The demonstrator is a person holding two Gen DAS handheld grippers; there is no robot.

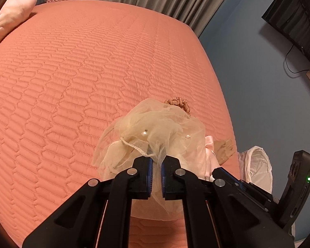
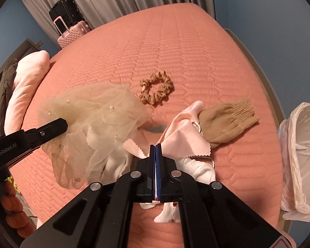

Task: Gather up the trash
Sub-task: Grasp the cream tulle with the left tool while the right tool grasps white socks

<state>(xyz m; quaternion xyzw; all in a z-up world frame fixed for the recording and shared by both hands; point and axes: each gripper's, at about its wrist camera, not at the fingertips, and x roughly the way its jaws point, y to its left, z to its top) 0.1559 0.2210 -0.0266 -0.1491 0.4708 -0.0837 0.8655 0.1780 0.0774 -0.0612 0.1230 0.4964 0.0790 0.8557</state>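
My left gripper (image 1: 156,161) is shut on a cream tulle veil (image 1: 153,132) with small pearls and holds it lifted above the pink quilted bed (image 1: 72,72). The veil (image 2: 93,113) and the left gripper (image 2: 57,127) also show in the right wrist view. My right gripper (image 2: 155,146) is shut, its jaws pressed together with a thin strip of white showing between them, over a pile of a pink cloth (image 2: 184,136), a tan sock (image 2: 227,122) and a white sock (image 2: 198,171). A tan scrunchie (image 2: 156,90) lies on the bed beyond.
A bin lined with a white plastic bag (image 2: 299,155) stands at the bed's right edge; it also shows in the left wrist view (image 1: 256,165). A pink pillow (image 2: 26,91) lies at the left. A pink suitcase (image 2: 72,33) stands by grey curtains.
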